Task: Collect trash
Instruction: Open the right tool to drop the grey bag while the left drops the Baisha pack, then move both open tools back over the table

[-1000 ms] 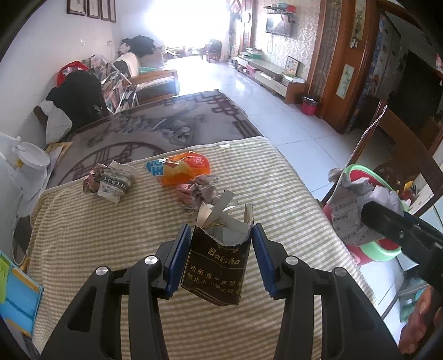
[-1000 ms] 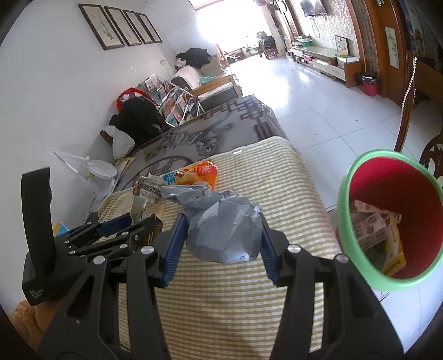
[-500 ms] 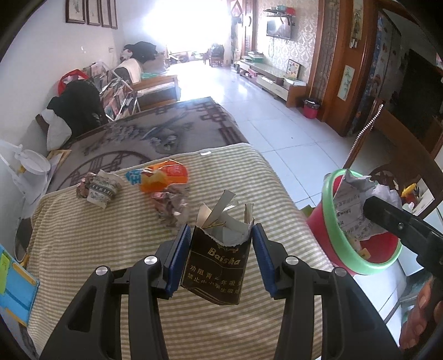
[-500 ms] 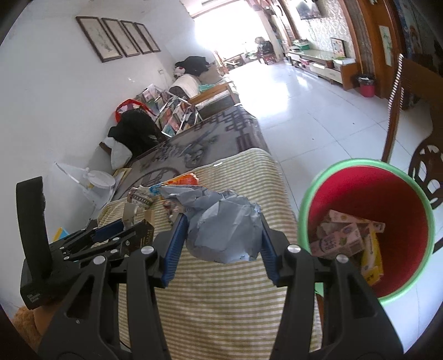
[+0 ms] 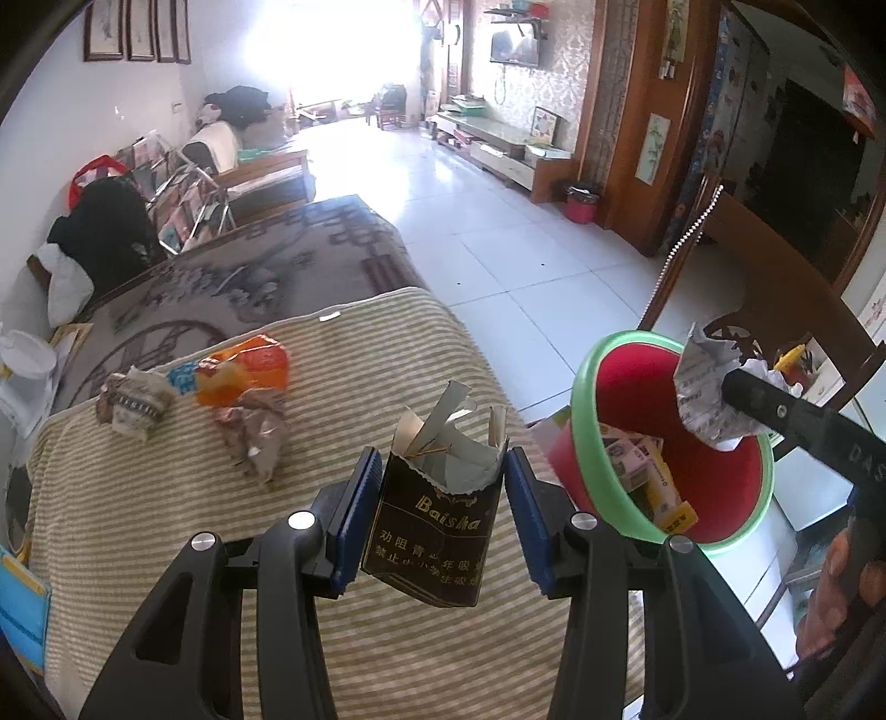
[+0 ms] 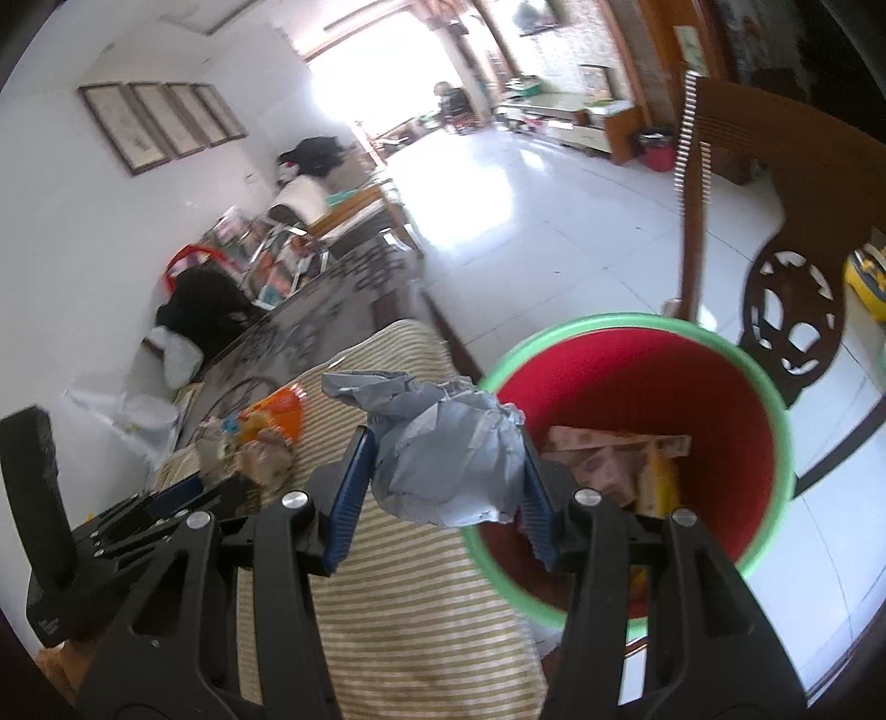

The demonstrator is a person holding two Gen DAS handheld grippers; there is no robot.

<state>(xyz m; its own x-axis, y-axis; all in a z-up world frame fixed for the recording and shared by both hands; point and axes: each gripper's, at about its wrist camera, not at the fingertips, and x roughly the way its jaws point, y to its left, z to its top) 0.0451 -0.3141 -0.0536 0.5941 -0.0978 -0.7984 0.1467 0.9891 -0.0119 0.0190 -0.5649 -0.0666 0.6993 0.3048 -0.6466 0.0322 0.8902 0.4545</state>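
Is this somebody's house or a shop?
Most likely a home's living room. A wall television hangs over a low cabinet, framed pictures hang on the wall, and a patterned rug lies on the tiled floor.

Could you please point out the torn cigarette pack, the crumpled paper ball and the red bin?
torn cigarette pack (image 5: 437,526), left wrist view, dark printed front
crumpled paper ball (image 6: 448,459), right wrist view, middle of wad
red bin (image 6: 631,371), right wrist view, inner far wall

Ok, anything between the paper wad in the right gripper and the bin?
Nothing visible. The wad, clamped in the right gripper, hangs at the rim of the open bin; only flat cartons lie inside.
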